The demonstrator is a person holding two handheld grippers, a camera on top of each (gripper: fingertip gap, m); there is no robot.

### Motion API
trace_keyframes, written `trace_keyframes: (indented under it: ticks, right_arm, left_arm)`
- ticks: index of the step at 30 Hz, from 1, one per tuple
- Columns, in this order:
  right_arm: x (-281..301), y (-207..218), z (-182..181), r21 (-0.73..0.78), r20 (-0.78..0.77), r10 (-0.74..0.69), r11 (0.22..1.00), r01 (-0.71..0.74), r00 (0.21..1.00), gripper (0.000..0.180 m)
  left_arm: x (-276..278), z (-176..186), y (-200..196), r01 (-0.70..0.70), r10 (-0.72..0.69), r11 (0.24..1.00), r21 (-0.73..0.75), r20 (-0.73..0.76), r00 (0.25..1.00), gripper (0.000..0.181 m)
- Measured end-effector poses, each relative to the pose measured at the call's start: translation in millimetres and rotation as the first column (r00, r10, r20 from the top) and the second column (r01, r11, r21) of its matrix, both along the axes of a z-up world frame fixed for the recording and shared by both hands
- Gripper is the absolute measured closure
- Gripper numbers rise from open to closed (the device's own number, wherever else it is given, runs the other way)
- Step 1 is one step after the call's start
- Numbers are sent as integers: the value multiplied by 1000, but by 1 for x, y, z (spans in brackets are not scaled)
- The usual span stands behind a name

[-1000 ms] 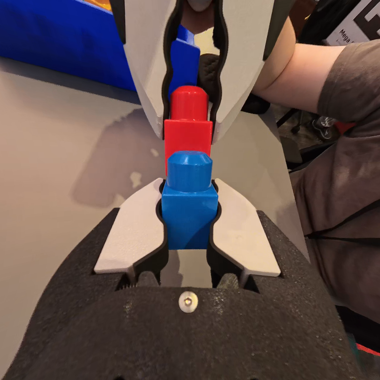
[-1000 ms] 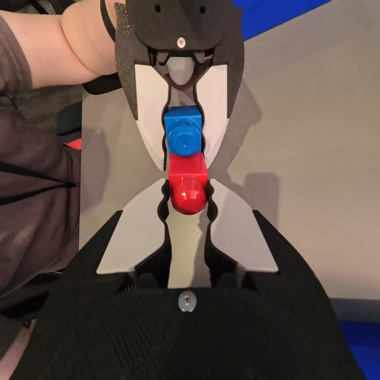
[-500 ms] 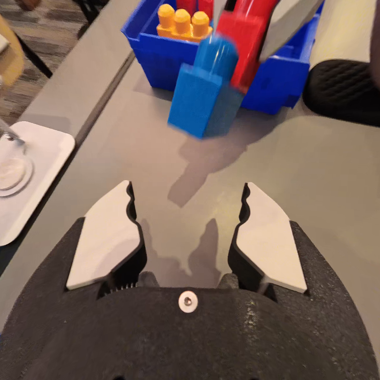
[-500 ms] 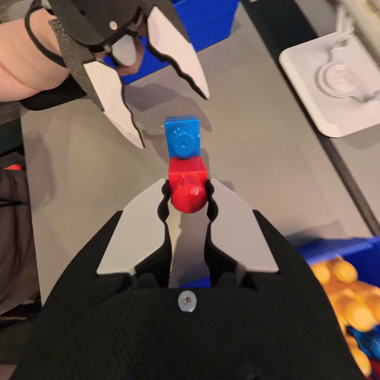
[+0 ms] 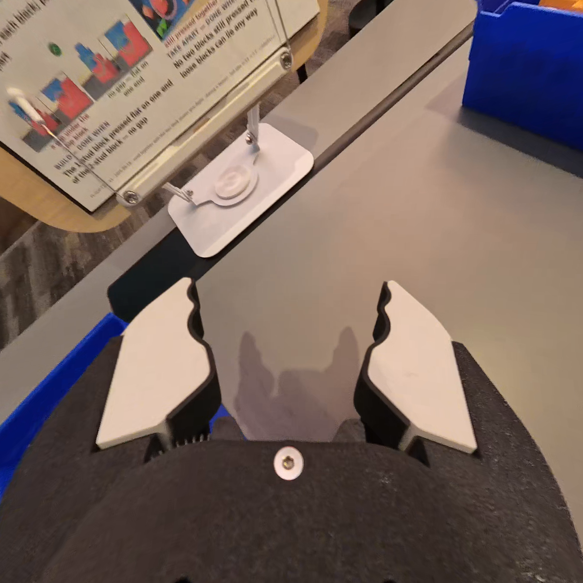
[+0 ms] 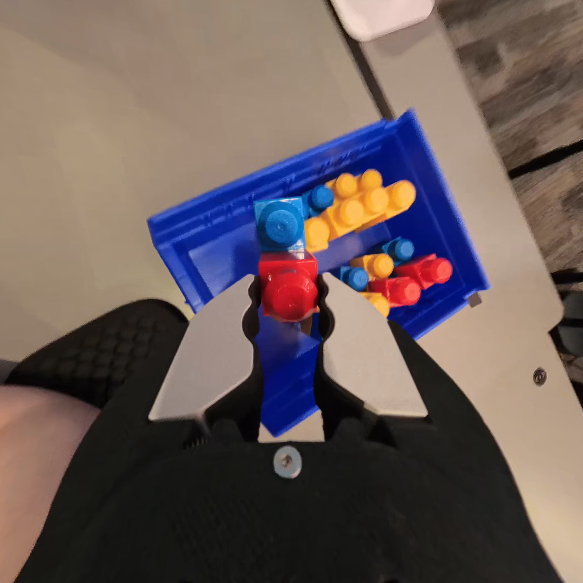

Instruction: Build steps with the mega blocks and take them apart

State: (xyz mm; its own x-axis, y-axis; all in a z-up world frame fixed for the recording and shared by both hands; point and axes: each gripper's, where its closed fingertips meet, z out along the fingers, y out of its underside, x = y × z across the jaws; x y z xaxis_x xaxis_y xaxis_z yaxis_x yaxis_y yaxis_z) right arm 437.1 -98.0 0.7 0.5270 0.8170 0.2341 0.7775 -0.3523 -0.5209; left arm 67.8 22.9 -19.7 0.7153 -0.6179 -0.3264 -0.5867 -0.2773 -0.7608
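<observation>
Mega blocks, joined pair: red block (image 6: 288,291) clamped in the right gripper (image 6: 287,295), blue block (image 6: 280,225) joined to it at its 12 o'clock edge, both studs facing the camera. The pair hangs above the blue bin (image 6: 441,195).

Largest first. Grey table (image 5: 410,236) fills both views. Instruction sheet (image 5: 132,79) on a white stand base (image 5: 243,202) sits at 11 o'clock in the left wrist view, another blue bin (image 5: 523,79) at 1 o'clock. In the right wrist view the bin holds loose yellow blocks (image 6: 356,208) at its 12 o'clock end and red blocks (image 6: 410,280) with small blue ones toward 3 o'clock. Its floor near 9 o'clock is bare.

Left gripper (image 5: 288,315): fingers spread wide, nothing between them, only bare table and its own shadow below.

Judgement: the pair looks fully pressed, no gap visible at the seam, though motion blur limits certainty. The step in hand appears to be carrying the pair over the bin. Whether it goes in joined or must first be split, I cannot tell.

To do it well:
- Lower over the bare floor patch, not onto the yellow pile.
- Release low to avoid bounce.
- If splitting, bring the left gripper onto the blue block's flat sides and pull straight off.
</observation>
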Motion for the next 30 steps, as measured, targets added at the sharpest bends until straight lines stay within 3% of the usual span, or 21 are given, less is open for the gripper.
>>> trace_keyframes:
  ticks: [5,8,14,22,30]
  right_arm:
    - [31,-12,-61,-254,243,-35,962,98,969,144]
    - [46,-7,-79,-284,359,-50,945,160,932,144]
    - [62,-1,-101,-338,432,-68,912,231,899,143]
    - [78,6,-101,-287,445,-142,913,291,884,142]
    - [72,6,-62,-117,433,-206,952,282,877,141]
  left_arm:
    - [6,-6,-4,33,-32,998,-50,33,999,76]
    - [6,-7,-4,36,-35,998,-47,15,999,76]
    - [-3,-7,0,-2,2,999,-40,-6,1000,76]
    - [-7,-4,1,-10,10,999,-41,-4,1000,77]
    - [-14,1,4,-42,42,999,-16,-16,999,77]
